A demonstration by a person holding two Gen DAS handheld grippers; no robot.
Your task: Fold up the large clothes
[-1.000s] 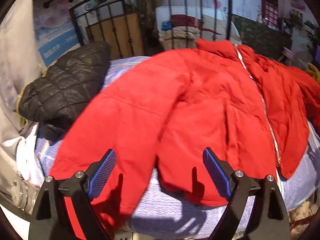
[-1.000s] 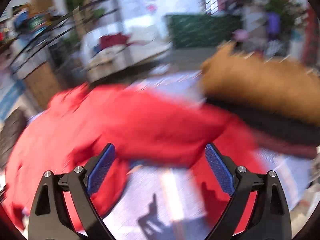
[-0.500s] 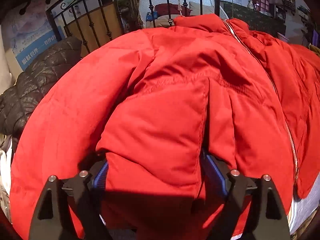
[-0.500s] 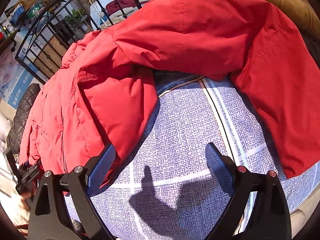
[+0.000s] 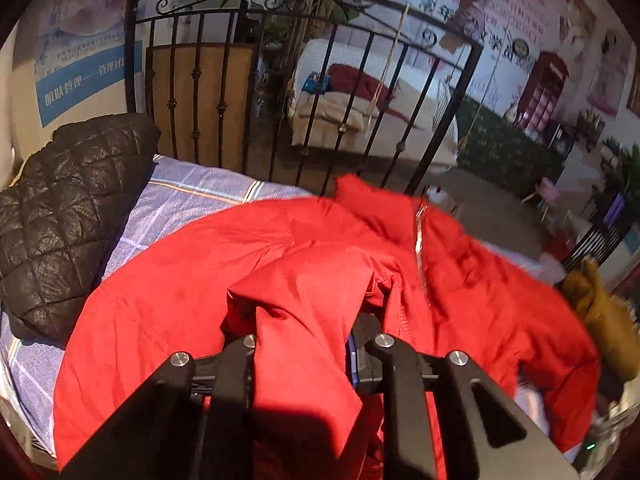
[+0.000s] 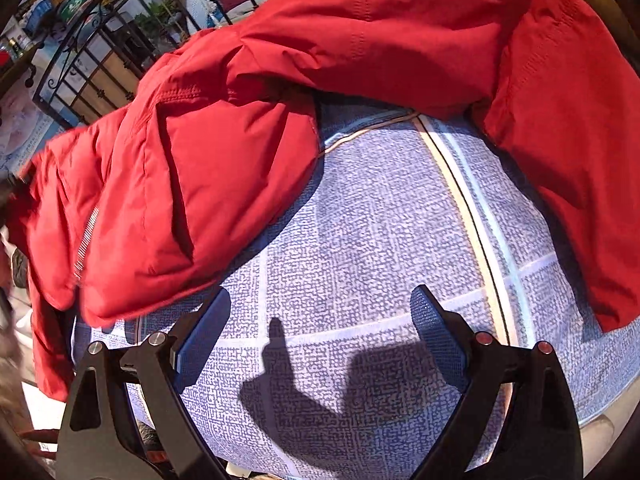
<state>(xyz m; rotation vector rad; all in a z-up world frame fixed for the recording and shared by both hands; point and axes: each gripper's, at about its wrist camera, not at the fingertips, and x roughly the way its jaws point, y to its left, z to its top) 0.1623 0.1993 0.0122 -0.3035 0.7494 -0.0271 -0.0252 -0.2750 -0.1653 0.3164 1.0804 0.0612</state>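
Note:
A big red padded jacket lies spread on a bed, zip up the front. My left gripper has its jaws closing on a bunched fold of the jacket's lower front; the fabric is pinched between the fingers and drapes over them, hiding the pads. In the right wrist view the red jacket runs across the top and left, with one sleeve hanging down at the right. My right gripper stands open just above the bare sheet, its left finger next to the jacket's hem, nothing between the fingers.
The bed has a blue checked sheet. A black quilted jacket lies at the left end, a brown furry garment at the right. A black iron bed rail stands behind the jacket.
My left gripper went onto the jacket's hem, closed on a fold and rose with it. My right gripper sank toward the sheet beside the jacket and has held there.

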